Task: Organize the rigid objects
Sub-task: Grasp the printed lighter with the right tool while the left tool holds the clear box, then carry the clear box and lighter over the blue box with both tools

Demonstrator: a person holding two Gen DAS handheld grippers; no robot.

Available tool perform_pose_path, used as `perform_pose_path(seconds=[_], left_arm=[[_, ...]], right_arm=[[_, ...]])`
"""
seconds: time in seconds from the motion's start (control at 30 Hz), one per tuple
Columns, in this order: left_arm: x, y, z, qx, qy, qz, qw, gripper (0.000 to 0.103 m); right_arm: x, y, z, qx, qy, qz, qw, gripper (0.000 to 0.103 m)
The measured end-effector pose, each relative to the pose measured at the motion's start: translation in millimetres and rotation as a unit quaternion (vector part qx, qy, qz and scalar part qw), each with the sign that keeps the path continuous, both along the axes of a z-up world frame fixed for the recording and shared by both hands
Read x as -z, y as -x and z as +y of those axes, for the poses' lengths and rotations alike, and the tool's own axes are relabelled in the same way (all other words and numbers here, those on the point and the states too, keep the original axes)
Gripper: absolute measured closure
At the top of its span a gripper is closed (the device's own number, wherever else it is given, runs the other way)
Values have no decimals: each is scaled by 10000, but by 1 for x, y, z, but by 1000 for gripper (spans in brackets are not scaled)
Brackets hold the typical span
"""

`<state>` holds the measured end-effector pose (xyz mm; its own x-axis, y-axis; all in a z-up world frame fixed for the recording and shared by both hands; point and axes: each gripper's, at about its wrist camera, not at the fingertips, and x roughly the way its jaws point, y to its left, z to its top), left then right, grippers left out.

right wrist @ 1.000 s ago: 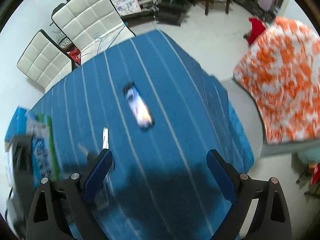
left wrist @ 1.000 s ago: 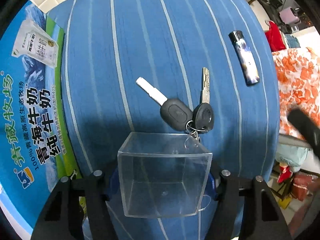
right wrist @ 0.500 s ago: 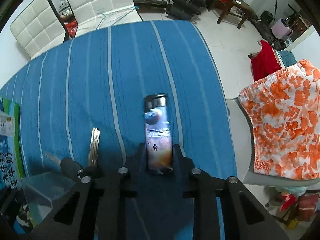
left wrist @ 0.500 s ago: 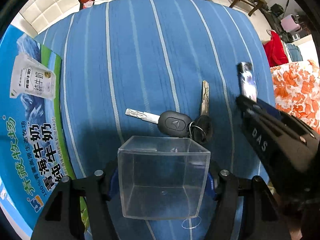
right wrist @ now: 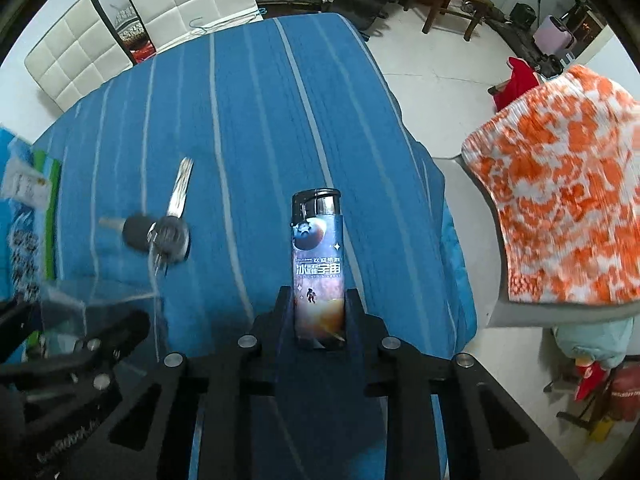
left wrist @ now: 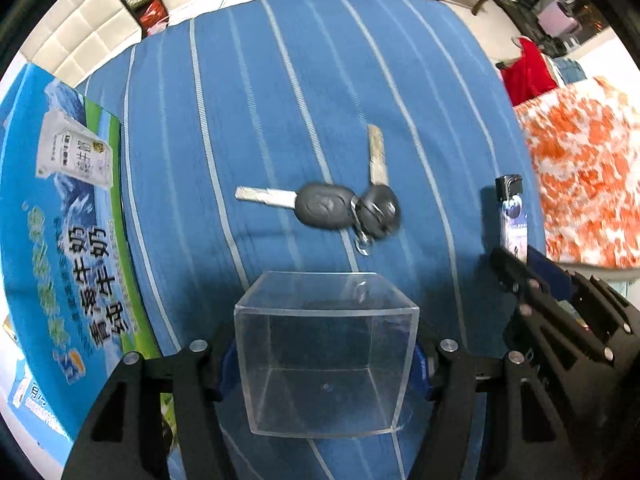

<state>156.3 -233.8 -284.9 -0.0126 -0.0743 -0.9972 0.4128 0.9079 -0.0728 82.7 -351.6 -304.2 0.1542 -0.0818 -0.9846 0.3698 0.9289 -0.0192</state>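
Note:
My left gripper [left wrist: 324, 360] is shut on a clear plastic box [left wrist: 326, 348], open side up, held just above the blue striped tablecloth [left wrist: 280, 80]. A bunch of keys [left wrist: 344, 208] with two black heads lies flat beyond the box; in the right wrist view the keys [right wrist: 160, 232] lie to the left. My right gripper [right wrist: 319, 312] is shut on a lighter [right wrist: 318, 264] with a space print and a black and chrome cap, lifted off the cloth. In the left wrist view the lighter [left wrist: 512, 216] and the right gripper [left wrist: 516, 256] show at the right.
A blue and green milk carton box [left wrist: 60, 220] lies along the table's left side. White padded chairs [right wrist: 132, 24] stand behind the table. An orange and white cloth [right wrist: 568, 192] covers something to the right, past the table edge. Wooden chairs and bags sit on the floor beyond.
My right gripper swung over the lighter, shut on it and lifted it off the cloth. The left gripper drew back a little with the clear box, so the keys lie farther from it.

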Motion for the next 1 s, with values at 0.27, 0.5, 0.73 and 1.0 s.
perform_pose_path(seconds=[0.27, 0.5, 0.73, 1.0], left_arm=[[-35, 25, 3, 173, 437, -111, 9988, 41], [-97, 28, 31, 129, 1024, -375, 9940, 41], [-150, 18, 111, -280, 1353, -646, 9883, 41], [-150, 7, 229, -959, 1015, -601, 9884, 41]], right_arm=[[-40, 49, 18, 109, -159, -348, 9992, 77], [-106, 71, 38, 52, -188, -867, 9960, 77], [-167, 67, 95, -301, -356, -1326, 9901, 77], [-179, 34, 219, -1110, -756, -1377, 9813, 77]])
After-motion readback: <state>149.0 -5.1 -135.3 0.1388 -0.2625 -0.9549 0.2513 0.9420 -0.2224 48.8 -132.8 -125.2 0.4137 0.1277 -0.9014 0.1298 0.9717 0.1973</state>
